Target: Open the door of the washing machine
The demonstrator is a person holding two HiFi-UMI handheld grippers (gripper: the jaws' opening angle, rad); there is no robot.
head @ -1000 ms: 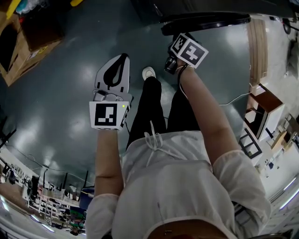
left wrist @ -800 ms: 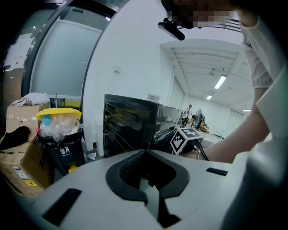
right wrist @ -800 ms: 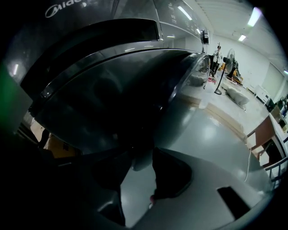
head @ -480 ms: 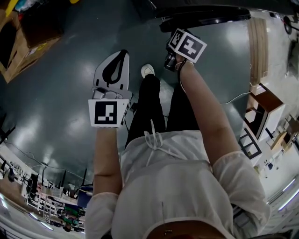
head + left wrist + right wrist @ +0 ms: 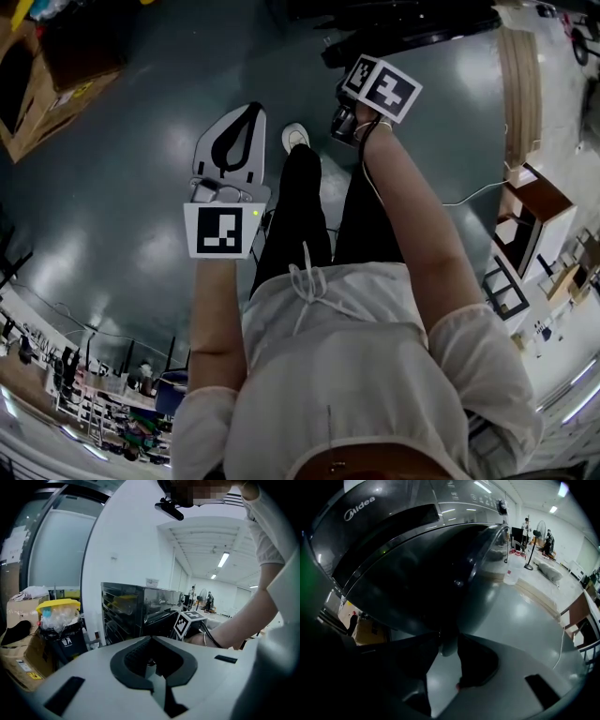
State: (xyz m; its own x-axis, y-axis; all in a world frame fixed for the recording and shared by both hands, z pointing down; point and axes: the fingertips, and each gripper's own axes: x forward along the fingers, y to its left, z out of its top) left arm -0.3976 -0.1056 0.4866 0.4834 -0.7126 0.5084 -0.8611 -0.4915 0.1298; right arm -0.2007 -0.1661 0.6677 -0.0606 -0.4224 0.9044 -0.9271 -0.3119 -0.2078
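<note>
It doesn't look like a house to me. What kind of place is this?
Probably a big workshop or lab hall: a washing machine on a bare grey floor, a cardboard box, a standing fan.

The left gripper (image 5: 246, 112), white-bodied and carried on the bare left forearm (image 5: 214, 309), reaches forward. Its dark fingers (image 5: 129, 660) meet at the tips with nothing between them. The right gripper (image 5: 449, 641), on the outstretched right forearm (image 5: 412, 234), points steeply down. Its fingers (image 5: 476, 660) have just been closing and pinch the rim of the dark round washing-machine door (image 5: 417, 583).
</note>
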